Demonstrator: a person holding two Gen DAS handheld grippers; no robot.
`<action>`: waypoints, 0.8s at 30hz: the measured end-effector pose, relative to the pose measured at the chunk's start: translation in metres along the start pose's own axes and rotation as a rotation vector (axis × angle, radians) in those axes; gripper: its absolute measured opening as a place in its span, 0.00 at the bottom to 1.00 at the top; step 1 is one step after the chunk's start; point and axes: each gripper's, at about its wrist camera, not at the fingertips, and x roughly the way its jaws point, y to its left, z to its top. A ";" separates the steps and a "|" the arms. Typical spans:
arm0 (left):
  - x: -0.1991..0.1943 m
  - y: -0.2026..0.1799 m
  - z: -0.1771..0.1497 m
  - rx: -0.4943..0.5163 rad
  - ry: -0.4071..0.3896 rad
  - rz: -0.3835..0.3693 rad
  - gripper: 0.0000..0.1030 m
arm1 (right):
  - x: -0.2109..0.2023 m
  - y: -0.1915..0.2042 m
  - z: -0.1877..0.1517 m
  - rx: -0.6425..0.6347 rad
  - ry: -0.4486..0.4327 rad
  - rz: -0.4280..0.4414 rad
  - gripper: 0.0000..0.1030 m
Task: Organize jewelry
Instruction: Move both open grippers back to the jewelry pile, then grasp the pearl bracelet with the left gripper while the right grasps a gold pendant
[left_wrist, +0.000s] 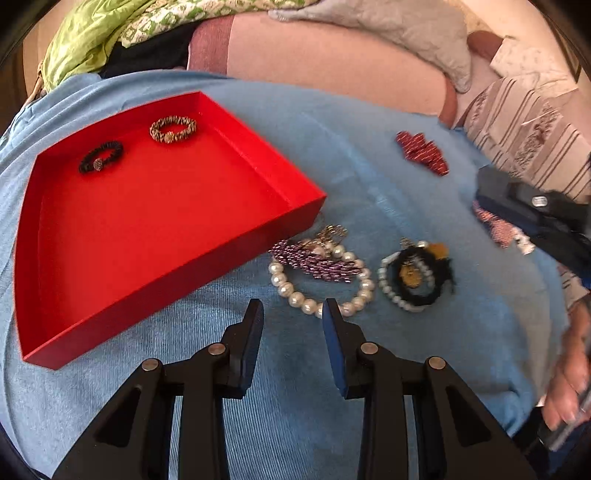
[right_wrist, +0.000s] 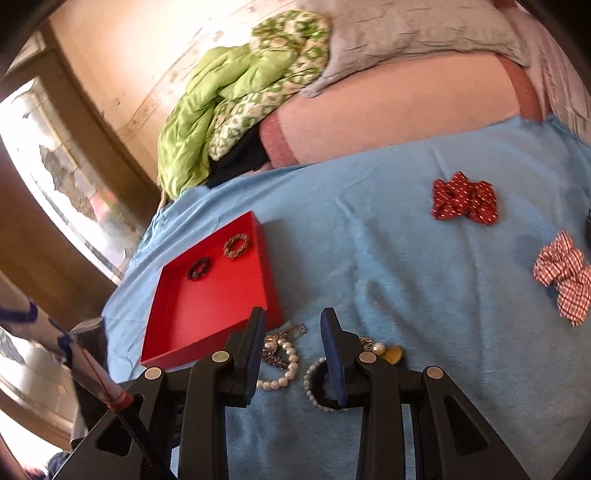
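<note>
A red tray (left_wrist: 110, 236) lies on the blue cloth and holds a black bracelet (left_wrist: 100, 157) and a gold-striped bracelet (left_wrist: 173, 129). Just right of the tray sits a pile: a large pearl bracelet (left_wrist: 317, 295), a purple beaded piece (left_wrist: 317, 264), and a small pearl bracelet with a black band and gold pendant (left_wrist: 410, 275). My left gripper (left_wrist: 292, 310) hovers open just in front of the large pearl bracelet, with nothing between its fingers. My right gripper (right_wrist: 292, 317) is open over the same pile (right_wrist: 284, 354), also holding nothing. Its right finger hides part of the small pearl bracelet (right_wrist: 314, 380).
A red dotted bow (right_wrist: 465, 201) and a red checked bow (right_wrist: 561, 277) lie on the blue cloth (right_wrist: 406, 277) to the right. Green bedding (right_wrist: 221, 110) and a grey pillow (right_wrist: 406, 29) are piled behind. A hand (left_wrist: 565, 387) shows at the right edge.
</note>
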 end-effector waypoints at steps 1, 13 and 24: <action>0.003 0.001 -0.001 -0.007 -0.002 0.009 0.31 | 0.001 0.001 0.000 -0.003 0.001 0.005 0.33; 0.019 -0.013 0.006 0.045 -0.017 -0.012 0.09 | 0.009 -0.001 -0.003 -0.002 0.016 -0.001 0.33; -0.074 -0.028 -0.004 0.202 -0.175 -0.283 0.09 | 0.008 -0.001 -0.004 0.004 0.013 0.003 0.33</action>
